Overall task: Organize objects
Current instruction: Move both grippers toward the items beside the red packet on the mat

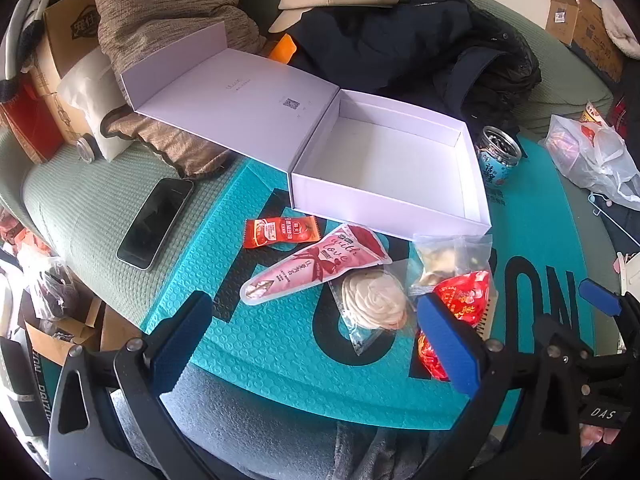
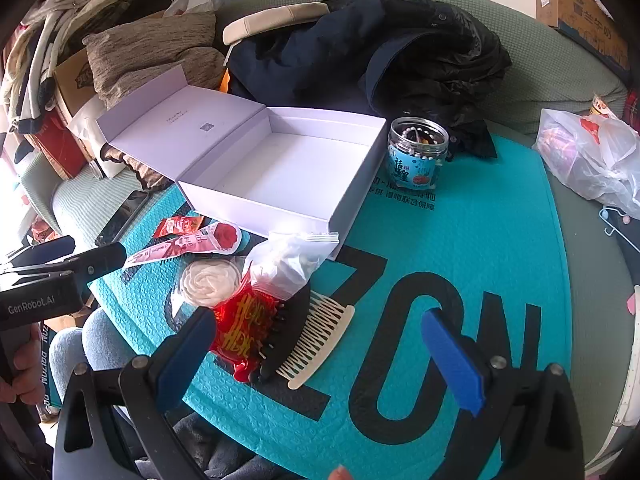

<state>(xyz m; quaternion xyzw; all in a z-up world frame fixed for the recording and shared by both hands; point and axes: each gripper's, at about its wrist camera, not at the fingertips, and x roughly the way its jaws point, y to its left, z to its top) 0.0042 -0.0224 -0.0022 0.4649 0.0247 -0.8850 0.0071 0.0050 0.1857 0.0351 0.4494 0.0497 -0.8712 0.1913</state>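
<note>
A white box (image 1: 384, 216) stands open and empty on the teal mat (image 1: 260, 344), its lid (image 1: 240, 96) laid back to the left. In front of it lie a red sauce packet (image 1: 280, 232), a pink cone-shaped packet (image 1: 316, 264), a bagged white rose-shaped piece (image 1: 374, 300), a clear snack bag (image 1: 448, 260) and a red packet (image 1: 464, 296). My left gripper (image 1: 316, 340) hovers open just short of them. My right gripper (image 2: 320, 354) hangs open above a cream comb (image 2: 320, 340) and a black comb (image 2: 288, 332). Neither holds anything.
A glass jar (image 2: 418, 152) with a blue label stands right of the box. A phone (image 1: 156, 224) lies on the green cover at left. Dark jacket (image 2: 400, 52) and cushions (image 1: 160, 8) pile behind; a plastic bag (image 2: 592, 156) sits far right. Cardboard boxes (image 1: 580, 20) line the edges.
</note>
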